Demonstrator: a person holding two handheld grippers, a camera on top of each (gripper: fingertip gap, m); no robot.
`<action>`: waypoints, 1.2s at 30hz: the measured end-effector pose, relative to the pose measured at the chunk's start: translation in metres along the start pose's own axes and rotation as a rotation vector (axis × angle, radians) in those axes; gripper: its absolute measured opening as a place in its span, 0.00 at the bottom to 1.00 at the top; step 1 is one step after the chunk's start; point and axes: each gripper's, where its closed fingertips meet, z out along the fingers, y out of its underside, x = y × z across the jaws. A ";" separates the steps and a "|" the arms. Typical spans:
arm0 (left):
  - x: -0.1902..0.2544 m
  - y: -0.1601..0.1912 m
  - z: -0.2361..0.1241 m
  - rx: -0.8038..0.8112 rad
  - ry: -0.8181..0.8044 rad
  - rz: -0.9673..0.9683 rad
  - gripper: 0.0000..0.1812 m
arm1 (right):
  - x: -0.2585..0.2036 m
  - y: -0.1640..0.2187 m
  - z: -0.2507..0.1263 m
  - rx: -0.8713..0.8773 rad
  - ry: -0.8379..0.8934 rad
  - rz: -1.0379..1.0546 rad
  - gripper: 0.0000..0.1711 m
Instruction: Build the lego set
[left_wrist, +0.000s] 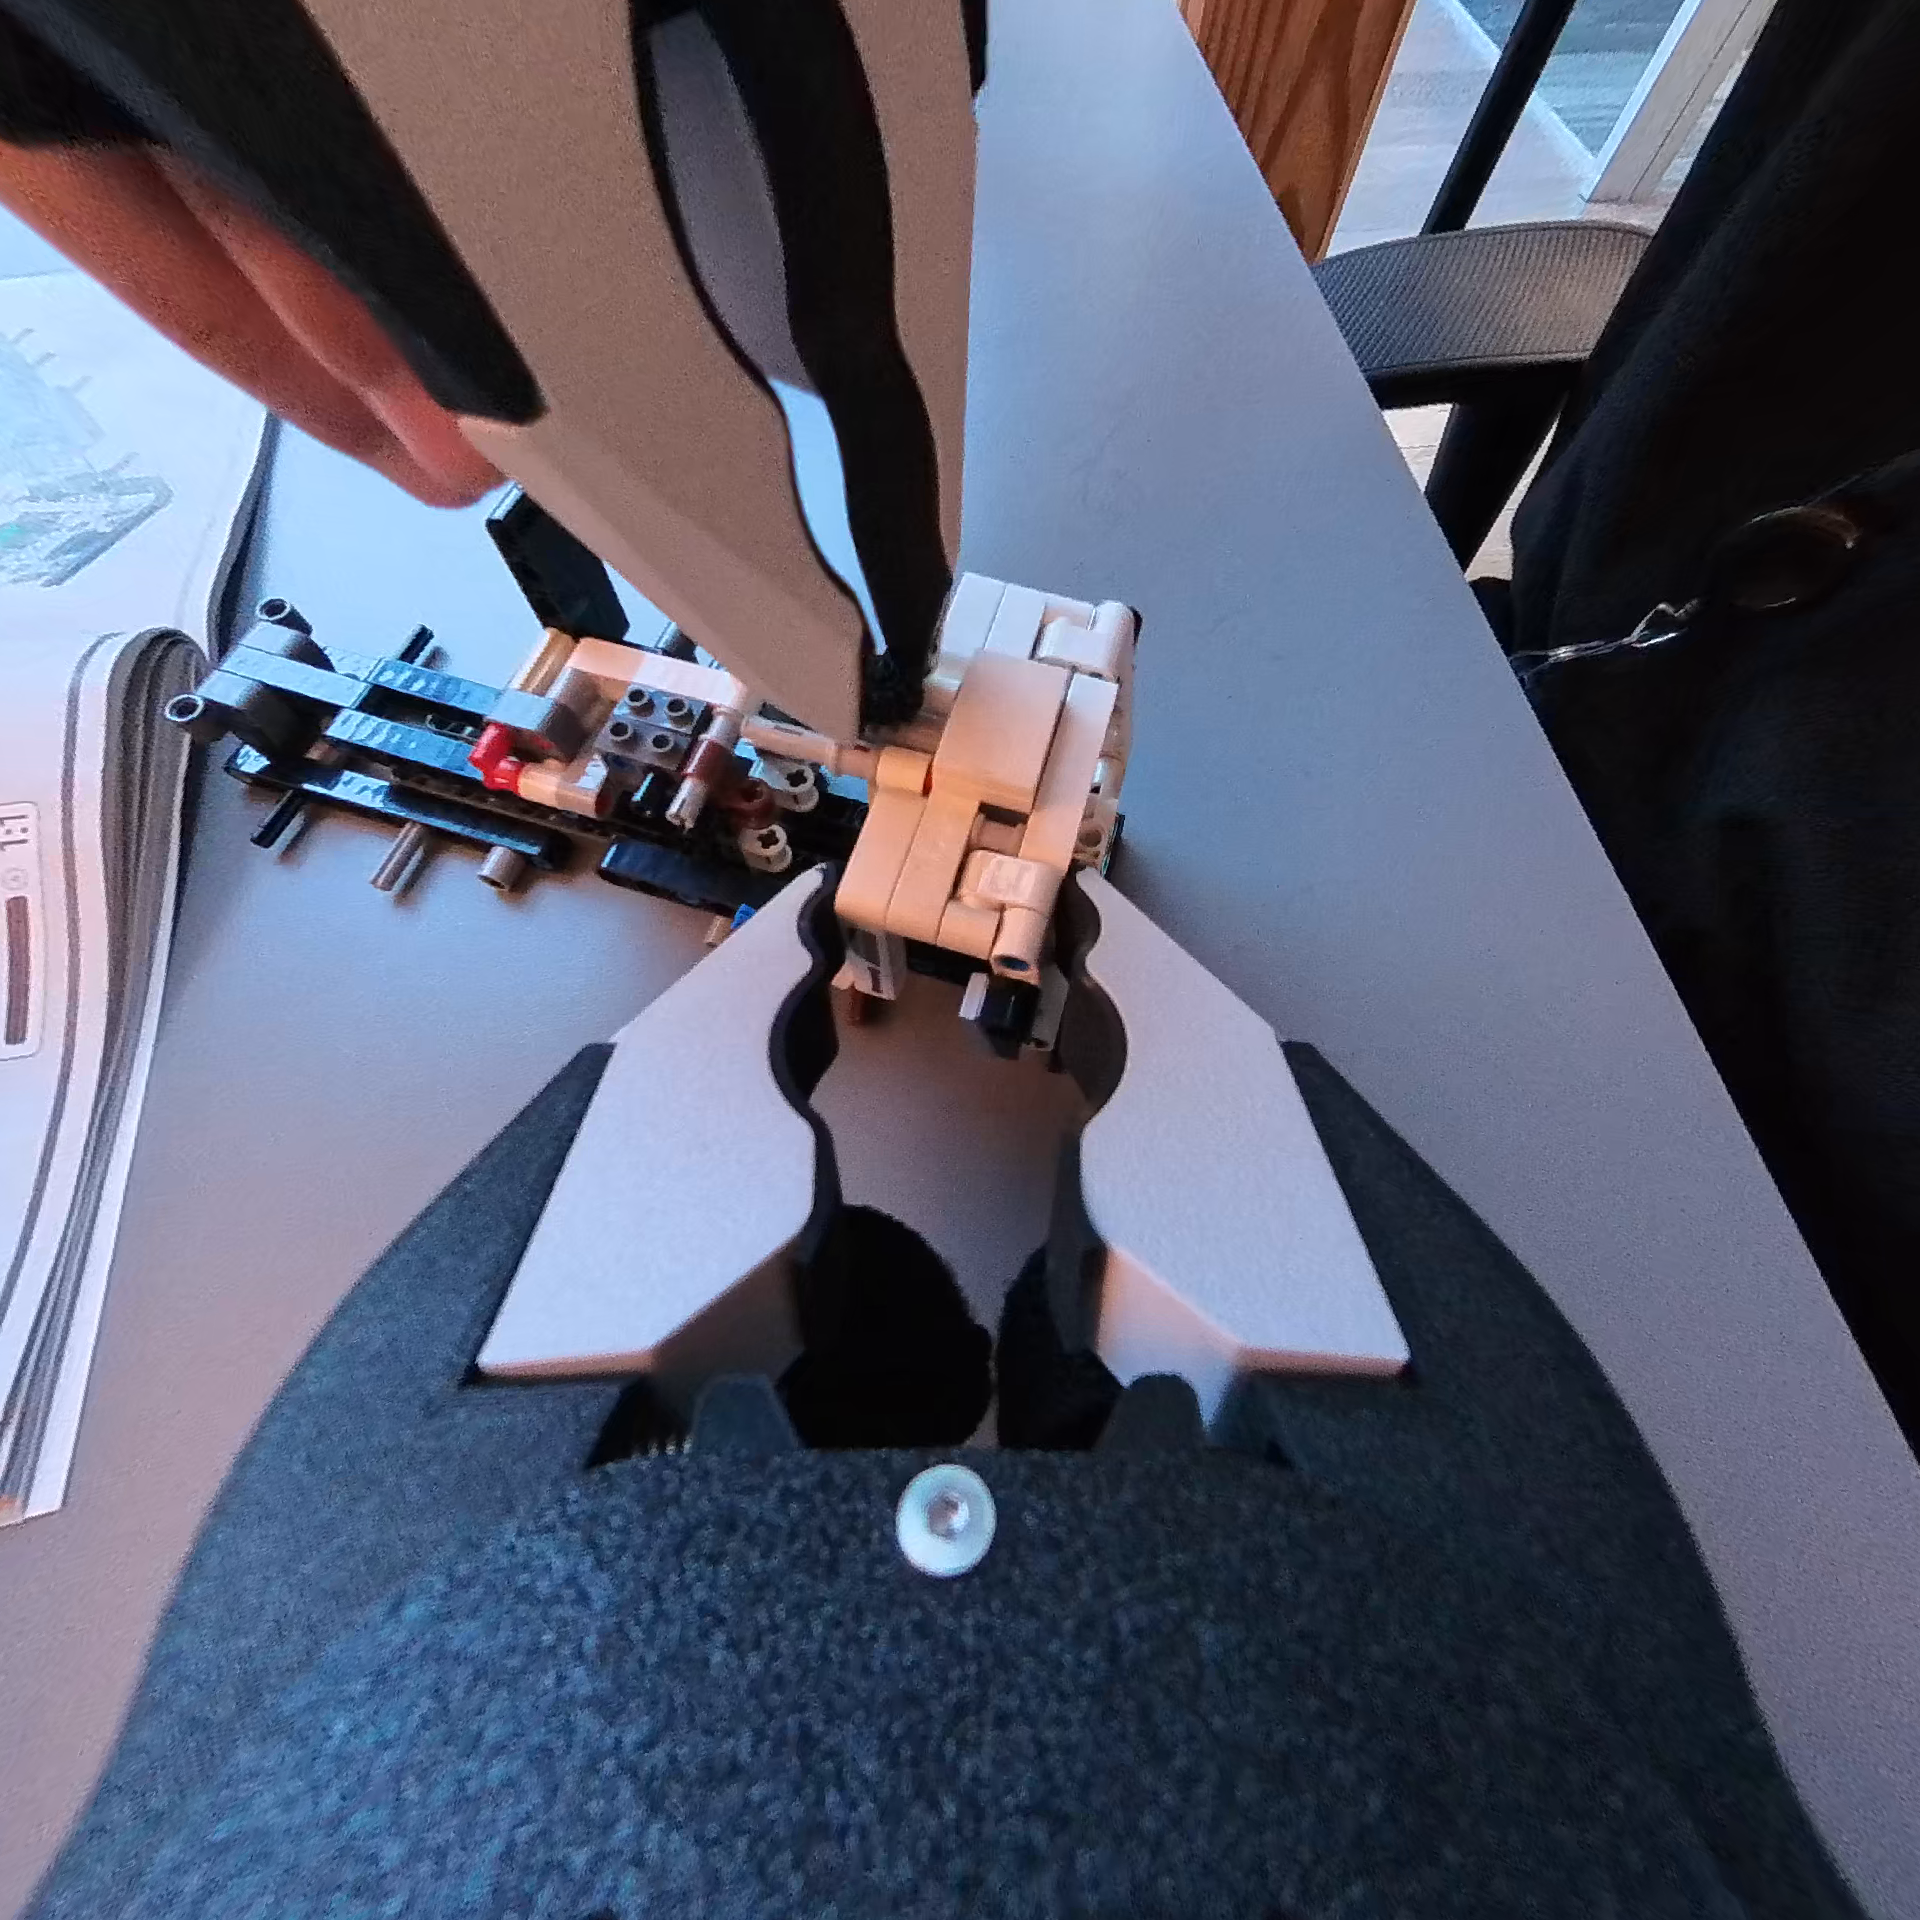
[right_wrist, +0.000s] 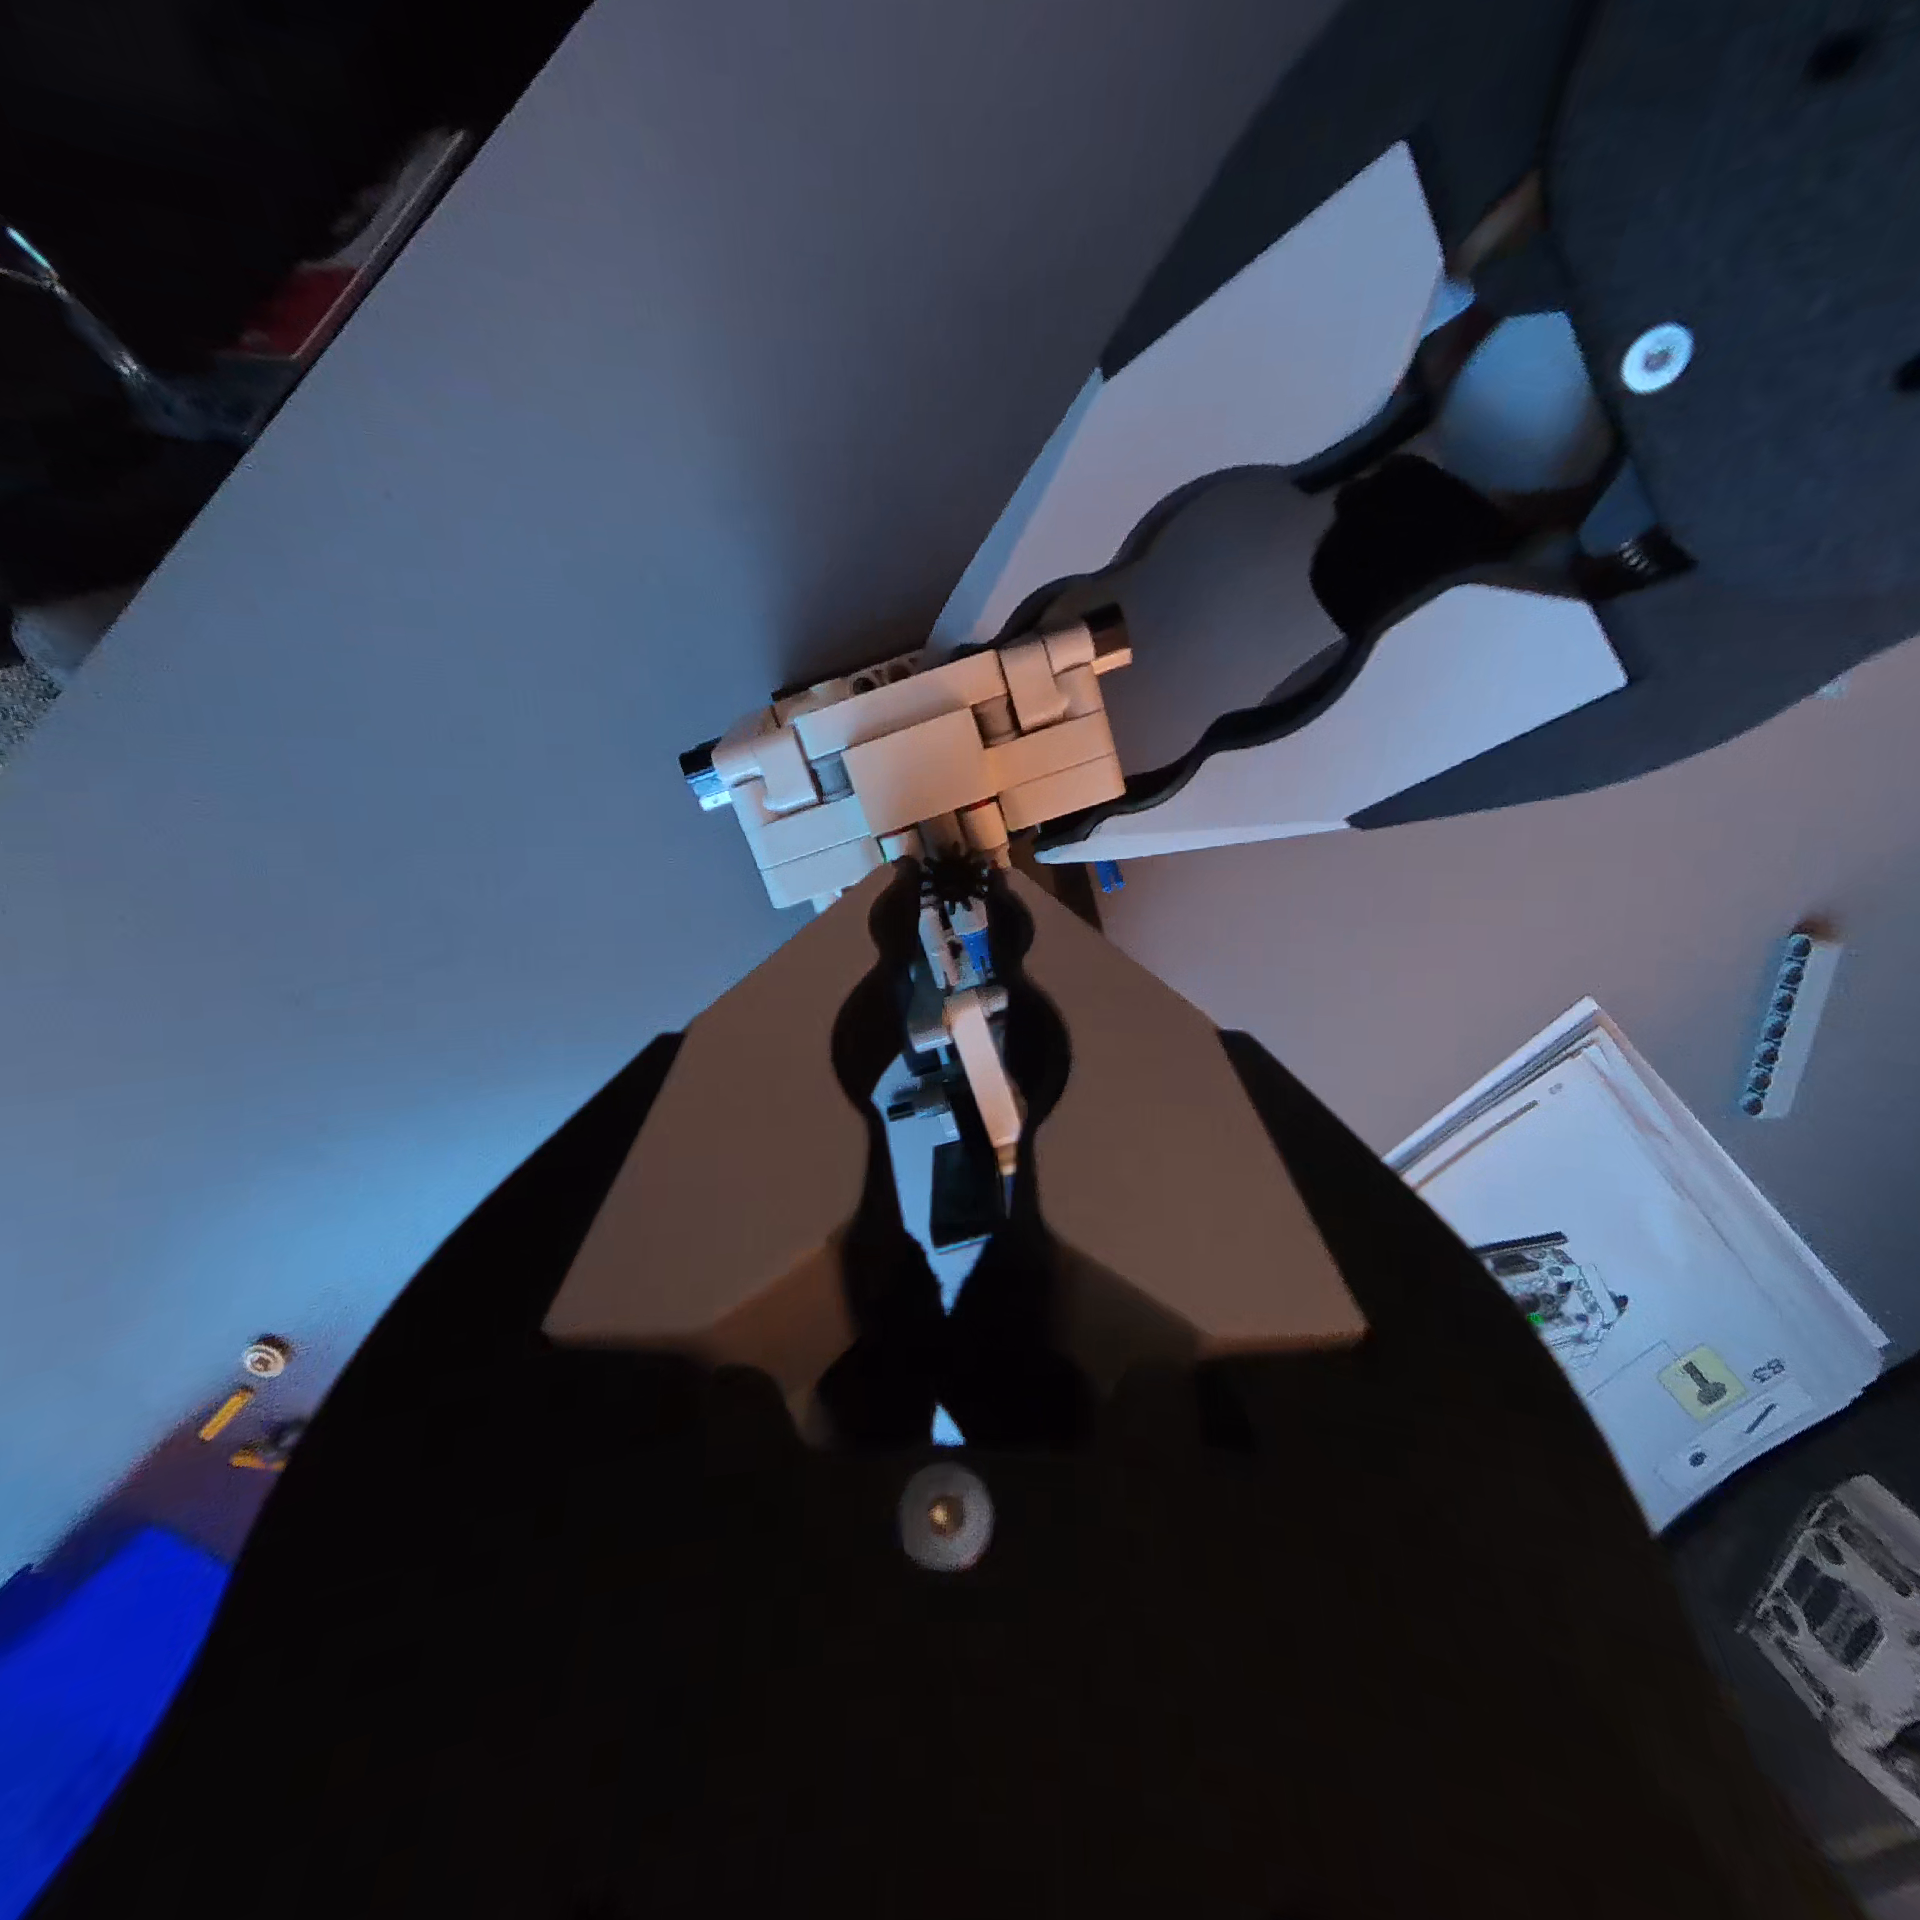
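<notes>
Grey table (left_wrist: 1195, 520): left gripper (left_wrist: 951, 914) jaws clasp model (left_wrist: 997, 748); right gripper (right_wrist: 951, 883) jaws pinch gear (right_wrist: 948, 881).

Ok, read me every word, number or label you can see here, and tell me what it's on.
Instruction booklet, left wrist view: a small boxed number at the page edge; I don't read writing out.
Same booklet, right wrist view: small printed marks beside a yellow box, too blurred to read.
Lego model and black gear: no writing shows.
</notes>
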 end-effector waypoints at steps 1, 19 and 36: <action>0.000 0.000 0.000 -0.001 0.002 0.000 0.21 | 0.000 0.000 0.000 -0.005 -0.008 -0.003 0.06; 0.002 0.003 -0.004 0.004 -0.053 -0.020 0.21 | 0.005 -0.007 0.002 0.132 0.090 0.922 0.07; -0.007 0.003 -0.004 -0.013 -0.032 -0.010 0.22 | 0.004 0.000 0.000 -0.099 0.034 0.219 0.07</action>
